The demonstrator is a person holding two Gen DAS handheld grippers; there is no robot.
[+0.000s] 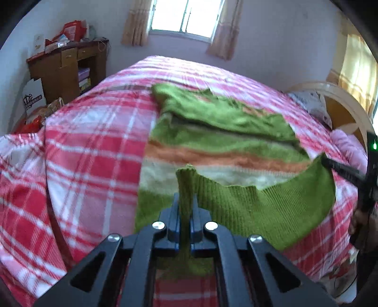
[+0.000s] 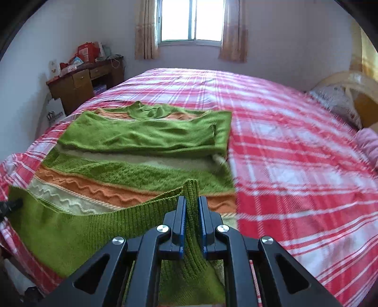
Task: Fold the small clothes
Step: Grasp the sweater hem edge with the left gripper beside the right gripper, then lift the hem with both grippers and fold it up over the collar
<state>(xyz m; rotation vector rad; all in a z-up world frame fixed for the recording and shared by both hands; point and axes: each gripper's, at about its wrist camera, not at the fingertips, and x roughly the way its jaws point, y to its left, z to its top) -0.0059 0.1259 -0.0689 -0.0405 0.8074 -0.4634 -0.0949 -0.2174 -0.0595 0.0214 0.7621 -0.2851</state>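
A: Where do the claws stand?

B: The left gripper (image 1: 186, 200) is clamped on the ribbed hem of the green sweater (image 1: 212, 132). The right gripper (image 2: 191, 207) pinches the hem's other corner, its jaws closed on the knit.

A: And the sweater itself?

B: It lies on the red plaid bedspread (image 2: 295, 146), sleeves folded across the chest, its hem lifted between the two claws. A wooden desk (image 2: 80, 87) stands by the far wall, beneath the window (image 2: 191, 21).
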